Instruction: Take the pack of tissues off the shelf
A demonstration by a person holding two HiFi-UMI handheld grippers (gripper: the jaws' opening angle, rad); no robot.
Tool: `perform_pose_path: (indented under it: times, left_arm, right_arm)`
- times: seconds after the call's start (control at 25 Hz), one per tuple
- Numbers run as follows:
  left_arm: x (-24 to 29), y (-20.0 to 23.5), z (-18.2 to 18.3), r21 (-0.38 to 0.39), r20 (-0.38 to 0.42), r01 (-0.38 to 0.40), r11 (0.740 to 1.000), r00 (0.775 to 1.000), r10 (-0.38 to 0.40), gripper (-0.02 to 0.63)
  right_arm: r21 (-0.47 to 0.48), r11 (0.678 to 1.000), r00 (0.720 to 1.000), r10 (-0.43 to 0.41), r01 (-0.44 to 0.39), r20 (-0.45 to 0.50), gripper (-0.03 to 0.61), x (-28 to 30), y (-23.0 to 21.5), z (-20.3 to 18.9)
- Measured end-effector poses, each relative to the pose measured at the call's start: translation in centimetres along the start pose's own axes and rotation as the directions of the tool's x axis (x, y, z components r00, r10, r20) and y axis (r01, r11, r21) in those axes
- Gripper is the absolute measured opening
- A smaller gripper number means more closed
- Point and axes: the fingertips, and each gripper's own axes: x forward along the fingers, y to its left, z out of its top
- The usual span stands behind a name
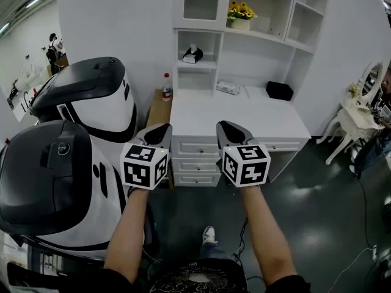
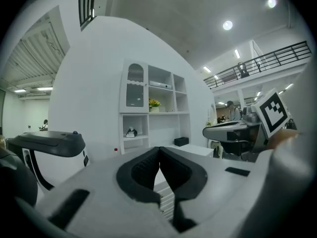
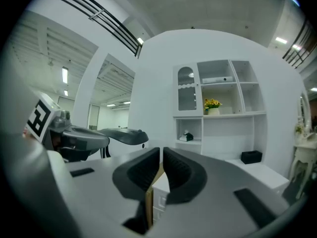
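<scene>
You stand in a big indoor hall dressed as a home corner. A white shelf unit [image 1: 256, 57] has a bench [image 1: 232, 118] and drawers [image 1: 194, 148] below it and yellow flowers [image 1: 241, 10] on it. A dressing table [image 1: 357, 112] is to its right, bulky white-and-black machines [image 1: 91, 99] to its left, and a railed gallery [image 2: 267, 63] high to its right.

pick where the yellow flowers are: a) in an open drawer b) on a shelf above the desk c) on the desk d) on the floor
b: the flowers stand in a pot on a shelf, higher than the desk.
</scene>
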Motion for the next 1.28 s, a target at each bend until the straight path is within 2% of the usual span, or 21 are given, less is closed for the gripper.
perform_pose_path:
  times: [0.24,0.4,0.72,0.88,1.0,1.28]
  left_arm:
    - [3.3,-0.4,-0.4,0.054,-0.027,0.049,0.997,0.999,-0.047,0.008]
    - [6.1,-0.2,0.0,0.091,-0.022,0.048,0.995,0.999,-0.047,0.008]
    - [13.0,1.1,1.1,0.061,-0.027,0.032,0.998,0.999,-0.030,0.008]
    - [16.7,2.3,2.1,0.065,-0.018,-0.011,0.998,1.000,0.012,0.008]
    - [19.3,3.5,2.9,0.039,-0.001,-0.045,0.998,0.999,0.045,0.008]
    - [24.6,5.0,3.6,0.029,-0.028,-0.084,0.996,0.996,0.084,0.008]
  right_arm:
    - [0.013,1.000,1.000,0.013,-0.013,0.015,0.074,2.7,-1.4,0.2]
    - [0.018,0.999,0.999,0.031,-0.031,0.020,0.106,4.8,-3.1,0.2]
    - [0.029,0.996,0.996,0.084,-0.085,0.024,0.164,10.2,-7.8,0.4]
    - [0.030,0.992,0.992,0.125,-0.126,0.027,0.192,13.3,-10.2,1.0]
    - [0.031,0.986,0.987,0.160,-0.161,0.027,0.210,15.7,-11.8,1.3]
    - [0.039,0.974,0.975,0.221,-0.222,0.026,0.261,20.4,-14.8,2.0]
